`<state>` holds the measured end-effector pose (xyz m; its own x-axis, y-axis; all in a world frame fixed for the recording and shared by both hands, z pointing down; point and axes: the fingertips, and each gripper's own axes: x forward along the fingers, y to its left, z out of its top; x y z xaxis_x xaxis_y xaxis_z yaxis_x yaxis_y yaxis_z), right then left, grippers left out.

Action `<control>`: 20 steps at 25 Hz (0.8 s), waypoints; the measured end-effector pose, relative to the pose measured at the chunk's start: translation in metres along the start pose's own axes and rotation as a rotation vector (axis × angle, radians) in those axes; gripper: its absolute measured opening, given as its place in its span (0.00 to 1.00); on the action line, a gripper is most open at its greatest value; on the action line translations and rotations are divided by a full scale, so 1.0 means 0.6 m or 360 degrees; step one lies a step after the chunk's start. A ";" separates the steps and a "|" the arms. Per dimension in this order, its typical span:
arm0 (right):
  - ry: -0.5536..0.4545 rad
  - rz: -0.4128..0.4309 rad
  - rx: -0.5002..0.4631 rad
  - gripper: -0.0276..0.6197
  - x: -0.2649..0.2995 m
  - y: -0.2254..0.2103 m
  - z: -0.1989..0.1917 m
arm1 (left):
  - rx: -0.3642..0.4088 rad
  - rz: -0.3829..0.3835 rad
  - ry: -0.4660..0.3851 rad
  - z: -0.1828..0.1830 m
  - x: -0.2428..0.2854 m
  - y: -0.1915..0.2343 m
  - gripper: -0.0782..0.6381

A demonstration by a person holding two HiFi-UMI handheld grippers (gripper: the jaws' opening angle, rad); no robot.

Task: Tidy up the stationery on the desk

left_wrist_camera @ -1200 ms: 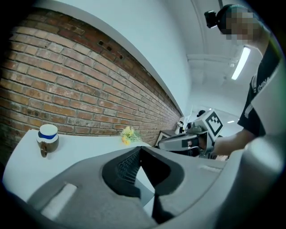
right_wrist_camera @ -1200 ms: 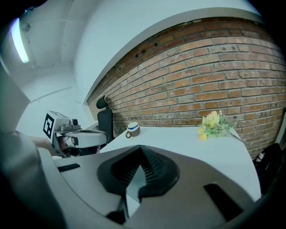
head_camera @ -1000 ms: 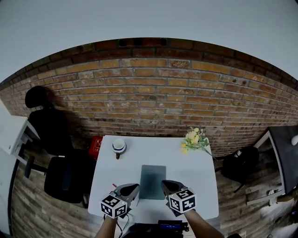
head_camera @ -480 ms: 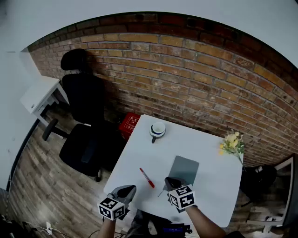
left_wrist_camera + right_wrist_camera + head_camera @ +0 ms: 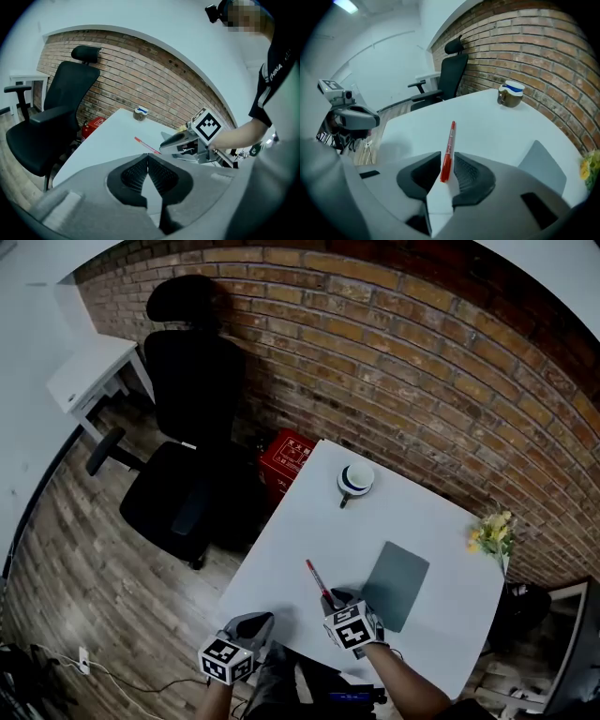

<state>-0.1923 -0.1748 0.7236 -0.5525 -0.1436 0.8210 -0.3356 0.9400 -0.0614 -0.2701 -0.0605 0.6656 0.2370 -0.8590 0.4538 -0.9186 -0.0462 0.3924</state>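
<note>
At the far left we are seeing a black high-backed office chair [image 5: 178,460] and a red box [image 5: 287,456] standing on the wooden floor beside the white square desk [image 5: 300,521]. We are holding the left gripper [image 5: 261,621] off the desk's near-left edge with its ribbed jaws pressed together and nothing between them. Moving right, the slim red plastic pen [image 5: 318,581] is lying flat on the desk, in its near half, and the right gripper [image 5: 339,599] is reaching down over its near end; that gripper's jaws have just been opening and are now standing a narrow way apart, with the pen's end between them but, as far as we are judging, not pinched. Further back a round lidded mug [image 5: 355,480] is sitting near the brick wall, a flat grey rectangular notebook [image 5: 396,574] is lying just right of the pen, and a bunch of yellow flowers [image 5: 492,532] is resting at the right corner. The danger we are weighing: one jaw touching first could be rolling the pen out of the gap, and closing on only its very end could be letting it swing or slip free when lifted.
</note>
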 end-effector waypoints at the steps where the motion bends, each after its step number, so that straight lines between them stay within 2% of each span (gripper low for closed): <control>1: 0.0026 -0.0016 -0.0024 0.20 0.007 0.003 -0.002 | -0.0005 -0.0001 0.0007 -0.005 -0.002 0.004 0.13; 5: 0.0115 -0.0094 -0.0062 0.22 0.027 0.002 -0.018 | -0.0032 -0.0003 0.0016 -0.012 -0.009 0.017 0.13; 8: 0.0137 -0.0103 -0.0046 0.22 0.031 0.005 -0.021 | -0.0033 -0.0008 0.0022 -0.011 -0.011 0.024 0.13; 11: 0.0129 -0.0097 -0.0008 0.20 0.032 0.005 -0.022 | -0.0024 -0.0014 0.0027 -0.009 -0.009 0.024 0.13; 13: 0.0119 -0.0089 0.0023 0.15 0.034 0.004 -0.024 | -0.0015 -0.0022 0.0030 -0.008 -0.005 0.022 0.13; 20: 0.0066 -0.0077 0.0083 0.14 0.010 -0.010 -0.015 | 0.0062 -0.0087 0.0029 0.018 0.017 -0.001 0.13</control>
<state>-0.1867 -0.1787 0.7338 -0.5032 -0.1743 0.8464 -0.4008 0.9148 -0.0499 -0.2704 -0.0744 0.6615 0.2924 -0.8453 0.4472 -0.9157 -0.1126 0.3859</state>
